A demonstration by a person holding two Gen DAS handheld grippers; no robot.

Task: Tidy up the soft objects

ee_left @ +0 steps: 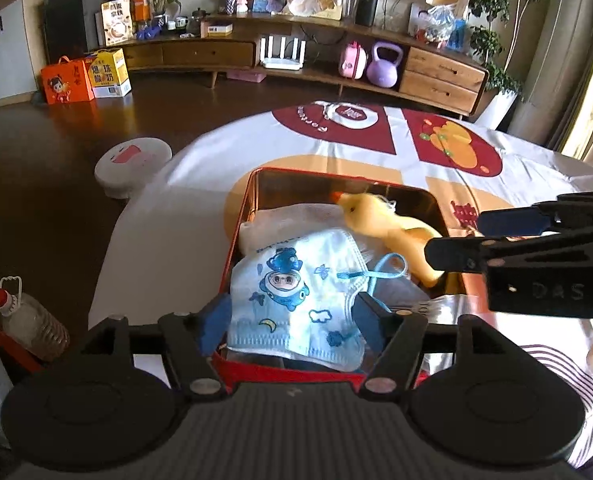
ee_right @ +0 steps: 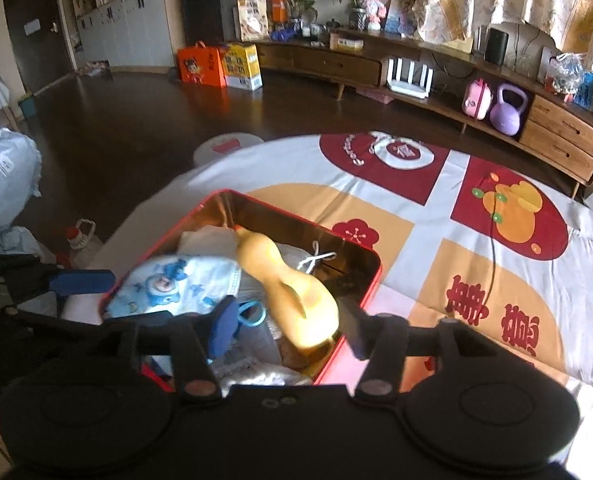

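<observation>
Sitting on a big table (ee_left: 168, 216) w/ a white cloth that has red & orange pics on it is a red tin box (ee_left: 424, 196). Inside the box: a yellow soft duck (ee_left: 380, 220) on the right, a blue cartoon face mask (ee_left: 296, 300) at the near left, & a white towel (ee_left: 292, 216) at the far left under them.

Left gripper (ee_left: 292, 320) has its tongs spread wide, one on each side of the mask; can't tell if they touch it. Right gripper (ee_right: 288, 328) is spread wide too, w/ the duck's back end between its tongs.

Far side of the room: a long wood cabinet (ee_left: 444, 76) w/ a purple kettlebell (ee_left: 383, 66) & pink case (ee_left: 352, 60). Orange gift box (ee_left: 66, 80) on the dark wood floor at the far left. Round white robot vac (ee_left: 132, 160) left of the table, oil bottle (ee_left: 28, 320) near left.
</observation>
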